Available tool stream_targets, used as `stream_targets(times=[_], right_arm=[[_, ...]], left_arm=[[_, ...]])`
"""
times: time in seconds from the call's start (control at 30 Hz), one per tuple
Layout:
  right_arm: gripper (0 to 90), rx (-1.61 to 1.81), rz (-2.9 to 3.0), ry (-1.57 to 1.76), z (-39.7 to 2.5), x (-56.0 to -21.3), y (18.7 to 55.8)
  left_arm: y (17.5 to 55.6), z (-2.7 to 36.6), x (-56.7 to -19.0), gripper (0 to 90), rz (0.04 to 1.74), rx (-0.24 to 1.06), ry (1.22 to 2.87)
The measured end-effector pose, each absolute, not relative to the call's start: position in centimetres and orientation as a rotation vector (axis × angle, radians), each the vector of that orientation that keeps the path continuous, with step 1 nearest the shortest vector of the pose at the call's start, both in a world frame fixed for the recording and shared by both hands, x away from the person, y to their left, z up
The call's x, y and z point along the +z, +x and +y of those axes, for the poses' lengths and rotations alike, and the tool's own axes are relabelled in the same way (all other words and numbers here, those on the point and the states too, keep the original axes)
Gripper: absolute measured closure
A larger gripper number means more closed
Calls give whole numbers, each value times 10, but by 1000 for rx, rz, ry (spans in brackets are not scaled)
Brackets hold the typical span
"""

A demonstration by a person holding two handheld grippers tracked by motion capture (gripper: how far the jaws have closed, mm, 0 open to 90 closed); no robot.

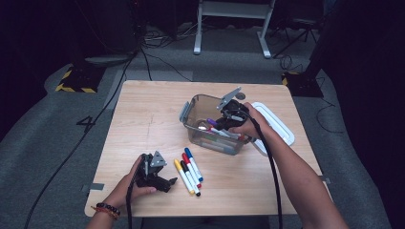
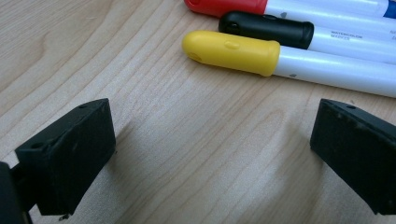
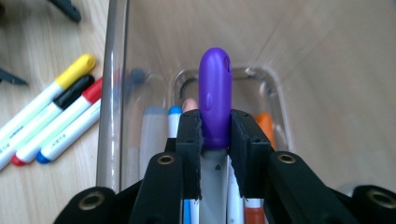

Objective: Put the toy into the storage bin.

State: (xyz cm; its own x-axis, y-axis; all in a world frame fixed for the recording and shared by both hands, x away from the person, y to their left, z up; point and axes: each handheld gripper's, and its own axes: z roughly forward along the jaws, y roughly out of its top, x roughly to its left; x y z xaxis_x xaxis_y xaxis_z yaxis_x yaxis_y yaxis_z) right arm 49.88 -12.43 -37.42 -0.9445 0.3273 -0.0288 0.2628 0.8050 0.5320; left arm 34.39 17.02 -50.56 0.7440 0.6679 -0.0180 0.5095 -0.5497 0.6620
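From the high view, your right gripper [image 1: 224, 119] is over the clear plastic bin [image 1: 191, 117] at the middle of the table [image 1: 143, 109], pinching the purple marker [image 1: 212, 122] above the markers already lying in the bin. The bin's white lid [image 1: 279, 125] lies just to its right. Your left gripper [image 1: 160, 177] rests near the front edge, just left of a row of four markers on the wood: the yellow marker [image 1: 183, 177] nearest it, then black, red and blue.

In the left gripper view, your jaws stand spread wide with bare wood between them. The yellow marker [image 2: 280, 58] lies just beyond them, the black-capped marker [image 2: 268, 29] touching its far side and the red-capped marker [image 2: 224, 5] beyond that. These markers should be light, stiff and smooth, so they may roll or slide out of a weak pinch. Because they lie packed side by side, take the yellow one first, across the barrel or cap near its middle.

In the right gripper view, your jaws are pressed onto the purple marker [image 3: 215, 100] at the base of its cap, which points away from you into the bin [image 3: 114, 93]. The hold looks centred and firm. An orange-capped marker [image 3: 266, 123] and others lie below it in the bin; the four loose markers show at left.
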Motion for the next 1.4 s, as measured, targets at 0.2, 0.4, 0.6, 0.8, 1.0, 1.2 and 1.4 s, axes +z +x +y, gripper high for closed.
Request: stream_targets(times=[0.2, 0.4, 0.6, 0.8, 1.0, 1.2, 1.4], right_arm=[[746, 678, 2965, 464, -118, -385, 500], [674, 585, 3012, 466, -114, -391, 499], [528, 686, 2910, 575, -123, -386, 503], [364, 907, 2717, 640, -149, -371, 491], [296, 1099, 2550, 594, -179, -353, 461], [287, 1151, 2448, 545, -205, -349, 417], [287, 1184, 2391, 503, -222, -355, 378]], left_arm=[[344, 170, -506, 3, 881, 310, 2277], [344, 170, -506, 3, 881, 310, 2277], [344, 170, -506, 3, 881, 310, 2277], [344, 170, -505, 3, 879, 311, 2279], [344, 170, -505, 3, 878, 311, 2279], [344, 170, -505, 4, 870, 309, 2282], [344, 170, -505, 4, 864, 305, 2284]])
